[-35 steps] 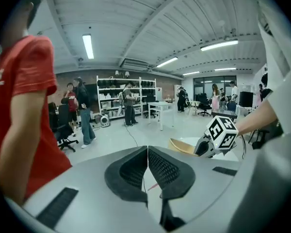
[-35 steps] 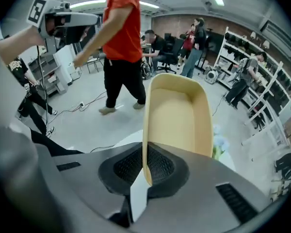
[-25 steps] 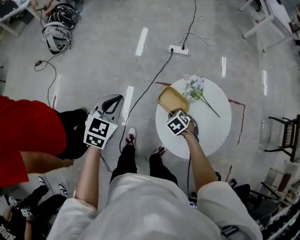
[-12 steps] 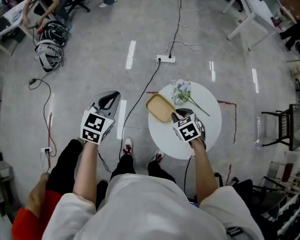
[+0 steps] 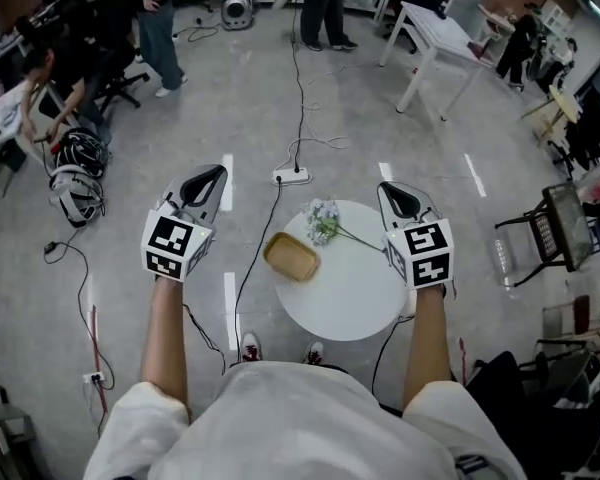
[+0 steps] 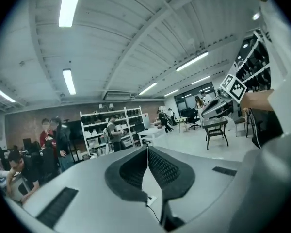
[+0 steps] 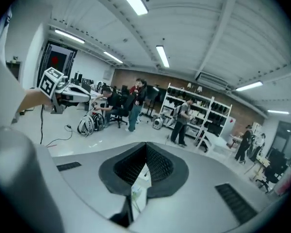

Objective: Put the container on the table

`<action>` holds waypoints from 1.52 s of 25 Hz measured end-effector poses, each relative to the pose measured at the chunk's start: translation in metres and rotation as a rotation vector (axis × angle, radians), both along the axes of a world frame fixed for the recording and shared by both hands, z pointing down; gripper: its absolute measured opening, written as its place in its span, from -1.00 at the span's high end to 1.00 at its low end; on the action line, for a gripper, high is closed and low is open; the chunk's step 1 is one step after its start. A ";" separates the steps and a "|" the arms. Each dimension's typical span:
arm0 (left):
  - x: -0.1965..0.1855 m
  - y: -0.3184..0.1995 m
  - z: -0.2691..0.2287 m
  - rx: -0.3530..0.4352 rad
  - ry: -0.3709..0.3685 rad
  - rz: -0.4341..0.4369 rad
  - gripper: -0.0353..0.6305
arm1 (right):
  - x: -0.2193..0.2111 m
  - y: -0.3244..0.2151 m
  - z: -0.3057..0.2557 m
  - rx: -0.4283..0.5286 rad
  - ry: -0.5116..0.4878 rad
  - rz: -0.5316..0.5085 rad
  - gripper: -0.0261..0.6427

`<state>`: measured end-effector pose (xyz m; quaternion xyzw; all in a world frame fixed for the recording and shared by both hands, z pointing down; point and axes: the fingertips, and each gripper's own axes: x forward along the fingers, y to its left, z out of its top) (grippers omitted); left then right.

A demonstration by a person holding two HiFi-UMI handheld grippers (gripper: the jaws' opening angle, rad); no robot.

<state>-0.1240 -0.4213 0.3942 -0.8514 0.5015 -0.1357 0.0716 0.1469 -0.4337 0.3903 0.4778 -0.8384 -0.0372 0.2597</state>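
A tan, shallow container [image 5: 291, 257] lies flat on the left part of the round white table [image 5: 360, 280], with nothing holding it. A spray of pale flowers [image 5: 325, 221] lies just behind it. My left gripper [image 5: 207, 178] is held up over the floor to the table's left, jaws shut and empty [image 6: 148, 150]. My right gripper [image 5: 398, 197] is raised over the table's right edge, well apart from the container, its jaws also shut with nothing between them [image 7: 146, 146].
A power strip [image 5: 291, 177] with a long cable lies on the floor behind the table. A white desk [image 5: 435, 30] stands at the back right, a black chair [image 5: 557, 230] to the right. Helmets and cables [image 5: 75, 182] lie at left. People stand far back.
My right gripper has come off the container and risen to the right; the container stays on the table. Both grippers now point level, and the head view has tilted up.
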 end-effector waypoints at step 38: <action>0.090 0.013 -0.119 0.218 -0.023 0.191 0.83 | 0.040 0.037 -0.120 0.250 -0.072 0.085 0.89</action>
